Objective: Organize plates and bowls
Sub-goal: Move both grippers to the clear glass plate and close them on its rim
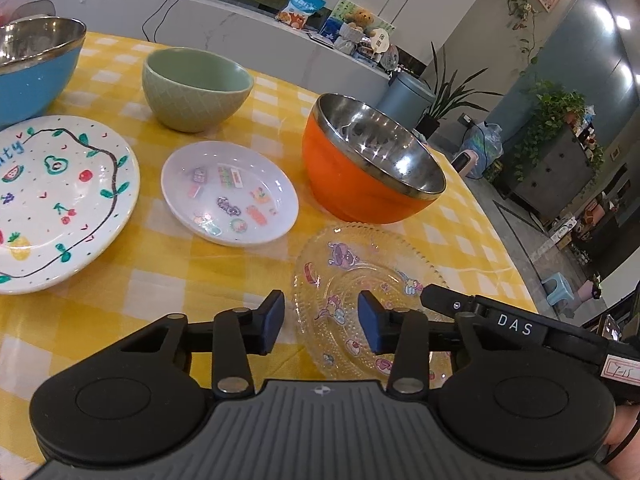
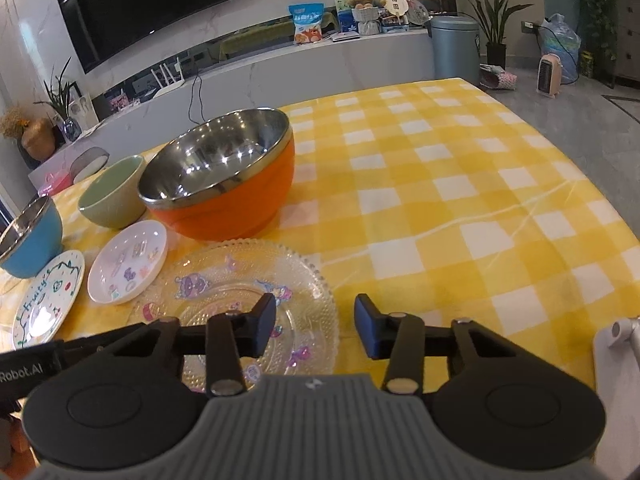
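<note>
Progress: nothing is stacked or grouped; every plate and bowl lies on its own on the yellow checked tablecloth [image 2: 440, 184]
Bowls: blue bowl [image 1: 32, 68], green bowl [image 1: 196, 88] and orange bowl [image 1: 368, 160] stand apart along the far side, none nested
Plates: fruit plate [image 1: 56, 204], small white plate [image 1: 230, 192] and clear glass plate [image 1: 360, 300] lie singly along the near side
Left gripper [image 1: 322, 326]: jaws apart, straddling the left rim of the glass plate, pads not visibly pressing it
Right gripper [image 2: 316, 328]: jaws apart over the plate's right rim, nothing pinched
Step in hand: likely a two-handed grasp of the glass plate
Left to do: stacking the plates, nesting the bowls
</note>
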`<state>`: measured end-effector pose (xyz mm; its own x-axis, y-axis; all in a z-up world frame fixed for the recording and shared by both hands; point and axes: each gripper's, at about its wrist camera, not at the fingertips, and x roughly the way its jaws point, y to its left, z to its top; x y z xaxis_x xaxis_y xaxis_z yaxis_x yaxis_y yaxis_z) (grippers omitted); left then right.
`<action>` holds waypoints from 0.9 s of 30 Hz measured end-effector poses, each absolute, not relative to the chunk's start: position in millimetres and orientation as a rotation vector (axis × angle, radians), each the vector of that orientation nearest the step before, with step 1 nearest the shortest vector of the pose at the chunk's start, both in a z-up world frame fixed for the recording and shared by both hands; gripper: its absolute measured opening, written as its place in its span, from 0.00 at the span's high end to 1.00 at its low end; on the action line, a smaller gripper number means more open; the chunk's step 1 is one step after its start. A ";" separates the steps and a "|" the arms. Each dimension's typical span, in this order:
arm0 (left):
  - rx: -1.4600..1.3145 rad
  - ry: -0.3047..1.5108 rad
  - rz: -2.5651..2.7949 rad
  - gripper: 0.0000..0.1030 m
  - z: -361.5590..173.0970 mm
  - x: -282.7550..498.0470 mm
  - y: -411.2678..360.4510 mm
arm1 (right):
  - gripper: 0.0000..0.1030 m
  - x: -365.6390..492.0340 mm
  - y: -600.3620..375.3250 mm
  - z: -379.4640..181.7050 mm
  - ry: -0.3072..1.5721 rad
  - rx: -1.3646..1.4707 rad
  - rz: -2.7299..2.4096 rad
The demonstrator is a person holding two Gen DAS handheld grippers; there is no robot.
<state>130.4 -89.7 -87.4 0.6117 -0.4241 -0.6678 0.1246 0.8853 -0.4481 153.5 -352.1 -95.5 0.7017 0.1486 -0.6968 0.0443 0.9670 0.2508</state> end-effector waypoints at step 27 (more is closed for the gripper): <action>-0.377 0.853 -0.275 0.87 -84.6 123.0 -71.5 | 0.90 142.6 -352.7 -91.9 0.791 0.353 0.066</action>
